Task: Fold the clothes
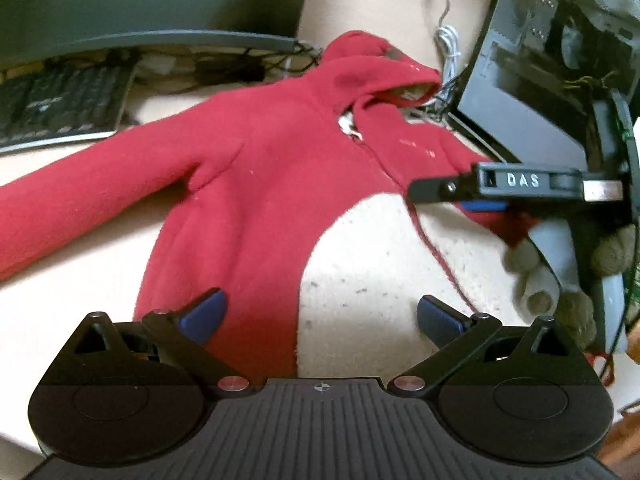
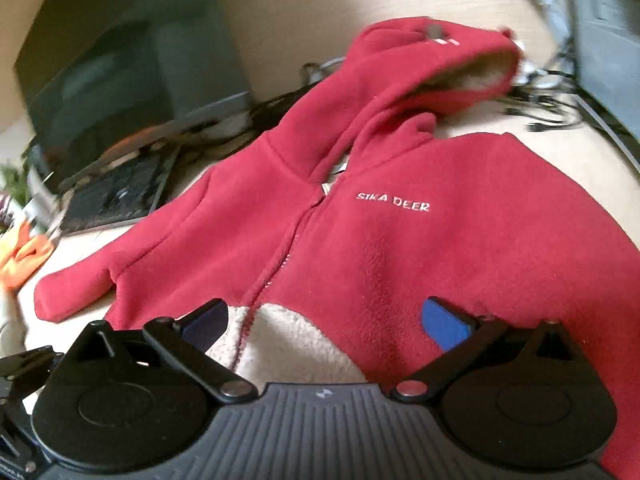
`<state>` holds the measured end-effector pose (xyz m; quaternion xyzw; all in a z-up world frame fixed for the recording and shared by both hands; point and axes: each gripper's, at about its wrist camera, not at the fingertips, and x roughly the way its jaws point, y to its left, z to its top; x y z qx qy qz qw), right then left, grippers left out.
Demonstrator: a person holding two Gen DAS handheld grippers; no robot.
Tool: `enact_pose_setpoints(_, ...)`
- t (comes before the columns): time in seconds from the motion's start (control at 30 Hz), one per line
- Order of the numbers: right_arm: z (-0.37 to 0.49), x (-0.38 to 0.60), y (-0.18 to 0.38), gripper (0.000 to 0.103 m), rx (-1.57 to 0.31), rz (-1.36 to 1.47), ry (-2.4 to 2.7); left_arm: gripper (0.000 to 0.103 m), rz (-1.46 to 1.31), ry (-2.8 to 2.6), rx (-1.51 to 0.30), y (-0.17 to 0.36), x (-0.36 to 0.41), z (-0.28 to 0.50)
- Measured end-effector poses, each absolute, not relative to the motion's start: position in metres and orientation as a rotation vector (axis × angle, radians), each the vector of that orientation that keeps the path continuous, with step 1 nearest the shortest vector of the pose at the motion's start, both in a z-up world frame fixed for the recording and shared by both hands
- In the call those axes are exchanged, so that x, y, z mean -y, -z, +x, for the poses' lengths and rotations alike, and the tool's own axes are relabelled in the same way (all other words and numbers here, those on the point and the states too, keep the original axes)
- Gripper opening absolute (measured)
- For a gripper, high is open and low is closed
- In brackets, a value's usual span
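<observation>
Both grippers' fingers (image 1: 203, 314) spread wide w/ nothing held, over red hoodie (image 2: 400, 240) hem.

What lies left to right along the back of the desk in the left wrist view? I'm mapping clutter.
Keyboard → hood → white cable → computer case.

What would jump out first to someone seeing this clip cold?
A red hooded fleece jacket lies spread front-up on the pale table, "SIKA DEER" stitched on its chest. Both claws hang open over its lower edge, and a dark keyboard sits beyond one sleeve.
</observation>
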<state>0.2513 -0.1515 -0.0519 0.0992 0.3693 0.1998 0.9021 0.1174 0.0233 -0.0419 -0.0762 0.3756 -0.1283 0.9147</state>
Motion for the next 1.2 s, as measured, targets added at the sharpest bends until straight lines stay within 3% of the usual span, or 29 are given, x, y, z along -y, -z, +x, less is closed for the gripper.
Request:
enact_pose_setpoints(0.2, 0.24, 0.128, 0.052, 0.103, -0.742, 0.167, -0.424, 0.103, -0.443, 0.278, -0.847, 0.028, -0.086, 0.115)
enact_pose_setpoints(0.3, 0.232, 0.133, 0.05, 0.103, -0.727, 0.188, -0.373, 0.103, -0.489, 0.155, -0.692, 0.004, -0.143, 0.072)
enact_pose_setpoints(0.67, 0.233, 0.124, 0.052, 0.103, -0.742, 0.134, -0.319, 0.103, -0.571, -0.061, -0.653, 0.032, -0.244, 0.06)
enact_pose_setpoints(0.93, 0.236, 0.109, 0.054, 0.103, -0.778, 0.017, -0.293, 0.103, -0.771, 0.038, -0.624, 0.053, -0.276, 0.117)
enact_pose_setpoints(1.07, 0.235, 0.108, 0.055, 0.103, -0.78, 0.006, -0.293, 0.103, -0.717, 0.043, -0.582, 0.022, -0.288, 0.136)
enact_pose_setpoints(1.2, 0.235, 0.106, 0.055, 0.103, -0.787, -0.01, -0.293, 0.103, -0.612, 0.105, -0.414, -0.056, -0.282, 0.156)
